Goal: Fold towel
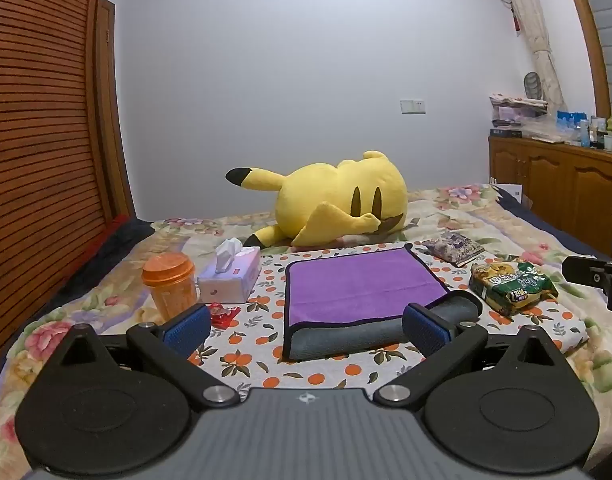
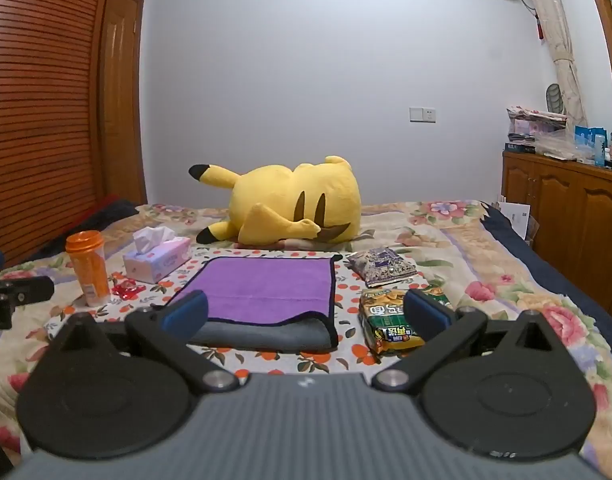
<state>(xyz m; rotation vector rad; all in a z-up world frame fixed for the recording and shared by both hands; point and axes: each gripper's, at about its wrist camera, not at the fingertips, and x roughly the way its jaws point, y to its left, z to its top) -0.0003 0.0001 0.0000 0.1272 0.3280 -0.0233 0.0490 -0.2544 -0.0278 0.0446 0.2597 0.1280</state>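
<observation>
A towel (image 1: pixel 362 284) with a purple top, a grey underside and a black hem lies folded on an orange-print cloth (image 1: pixel 261 312) on the bed. Its grey lower layer shows along the near edge. It also shows in the right wrist view (image 2: pixel 265 288). My left gripper (image 1: pixel 306 326) is open and empty, held just short of the towel's near edge. My right gripper (image 2: pixel 306 312) is open and empty, near the towel's near right corner. The right gripper shows at the right edge of the left wrist view (image 1: pixel 598 280). The left gripper shows at the left edge of the right wrist view (image 2: pixel 13 296).
A yellow plush toy (image 1: pixel 334 204) lies behind the towel. An orange bottle (image 1: pixel 171 284), a tissue box (image 1: pixel 229 276) and a red wrapper (image 1: pixel 223 314) stand left of it. A green snack bag (image 1: pixel 510 286) and a purple packet (image 1: pixel 454 248) lie right. A wooden cabinet (image 1: pixel 566 188) stands far right.
</observation>
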